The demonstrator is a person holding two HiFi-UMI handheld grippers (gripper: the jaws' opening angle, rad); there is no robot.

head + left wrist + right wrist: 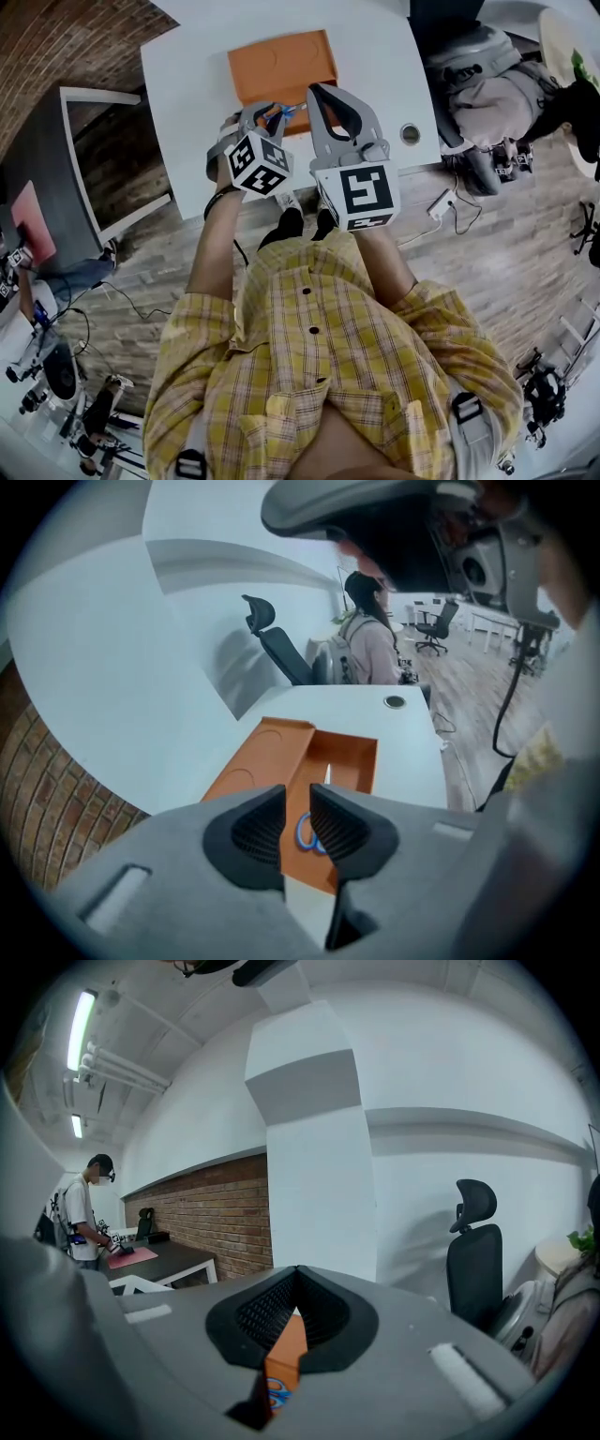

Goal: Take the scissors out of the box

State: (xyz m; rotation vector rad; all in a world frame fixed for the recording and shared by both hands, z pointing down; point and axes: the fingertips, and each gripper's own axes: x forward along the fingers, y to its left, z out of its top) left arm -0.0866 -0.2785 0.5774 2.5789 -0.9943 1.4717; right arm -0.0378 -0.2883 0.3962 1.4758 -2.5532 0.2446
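On the white table (187, 112) the scissors (306, 833) are not yet taken from the box (349, 759); the left gripper (297, 801) is held open at lower centre, the right gripper (296, 1281) seemingly closed.

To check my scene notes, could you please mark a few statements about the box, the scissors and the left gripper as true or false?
1. The orange rectangular box lies open on the white table. True.
2. The blue-handled scissors lie on the table outside the box. False: they lie inside it.
3. The left gripper has its jaws apart. True.
4. The left gripper clamps the scissors. False: its pads do not press on them.
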